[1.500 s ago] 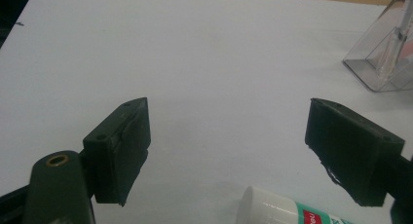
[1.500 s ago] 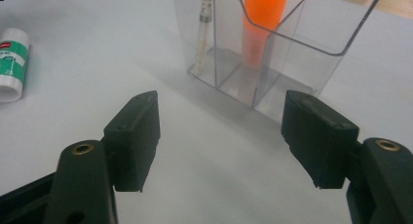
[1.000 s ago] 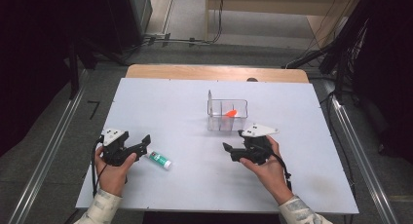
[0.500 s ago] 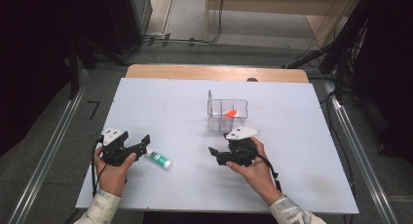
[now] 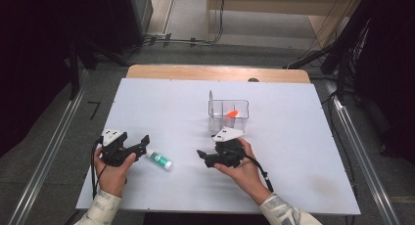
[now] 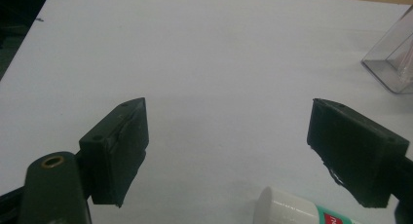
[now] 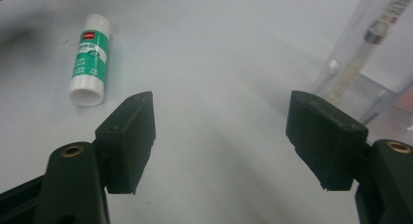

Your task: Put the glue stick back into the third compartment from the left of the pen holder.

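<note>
A green-and-white glue stick (image 5: 159, 160) lies on its side on the white table, just right of my left gripper (image 5: 144, 140). That gripper is open and nothing sits between its jaws; the stick's white cap (image 6: 287, 208) shows low in the left gripper view, near the right jaw. My right gripper (image 5: 201, 156) is open too, resting mid-table and pointing left toward the stick. In the right gripper view the glue stick (image 7: 89, 58) lies ahead at upper left, well beyond the jaws. A clear plastic box (image 5: 228, 115) with an orange item (image 5: 232, 113) inside stands just behind the right hand.
The white table (image 5: 293, 137) has bare surface to the right and far left. A wooden strip (image 5: 215, 73) runs along its far edge. The clear box wall (image 7: 360, 53) rises close on the right of the right gripper view. Metal rails flank the table.
My right hand has slid left across the table, away from the clear box and toward the glue stick. The left hand and the stick have stayed put.
</note>
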`<action>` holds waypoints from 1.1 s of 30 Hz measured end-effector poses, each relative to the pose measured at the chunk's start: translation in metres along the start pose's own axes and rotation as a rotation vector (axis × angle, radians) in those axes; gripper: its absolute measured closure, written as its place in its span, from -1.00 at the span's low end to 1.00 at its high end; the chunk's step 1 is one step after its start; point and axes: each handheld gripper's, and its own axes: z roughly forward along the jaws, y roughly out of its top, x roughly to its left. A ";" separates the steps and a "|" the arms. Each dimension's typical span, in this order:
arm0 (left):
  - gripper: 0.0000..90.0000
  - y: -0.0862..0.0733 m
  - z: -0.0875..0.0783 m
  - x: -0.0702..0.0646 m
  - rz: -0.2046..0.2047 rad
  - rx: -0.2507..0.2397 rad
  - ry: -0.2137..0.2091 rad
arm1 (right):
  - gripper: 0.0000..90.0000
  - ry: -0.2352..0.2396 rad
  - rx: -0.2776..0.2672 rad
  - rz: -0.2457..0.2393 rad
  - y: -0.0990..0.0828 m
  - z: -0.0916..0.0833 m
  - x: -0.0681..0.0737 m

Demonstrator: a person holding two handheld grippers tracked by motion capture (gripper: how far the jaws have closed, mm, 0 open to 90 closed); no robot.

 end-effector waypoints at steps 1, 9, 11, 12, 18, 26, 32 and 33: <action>-0.66 0.000 0.000 0.000 0.001 0.001 0.000 | -0.44 0.004 0.000 -0.001 0.001 0.002 0.002; -0.65 0.000 0.000 0.002 -0.006 -0.002 0.004 | -0.44 0.028 -0.002 -0.023 0.008 0.015 0.016; -0.65 0.000 0.000 0.002 -0.009 -0.002 0.007 | -0.44 0.039 -0.003 -0.028 0.011 0.018 0.019; -0.65 0.000 0.000 0.003 -0.010 -0.002 0.008 | -0.44 0.040 -0.002 -0.031 0.011 0.020 0.021; -0.65 0.000 0.000 0.004 -0.015 0.000 0.005 | -0.44 0.055 -0.001 -0.036 0.016 0.028 0.029; -0.65 0.000 0.000 0.004 -0.015 -0.001 0.006 | -0.44 0.079 0.000 -0.041 0.023 0.041 0.041; -0.65 0.000 0.000 0.005 -0.017 -0.004 0.007 | -0.43 0.099 0.009 -0.053 0.028 0.053 0.051; -0.65 0.000 0.000 0.005 -0.019 -0.004 0.007 | -0.43 0.100 0.010 -0.048 0.028 0.054 0.052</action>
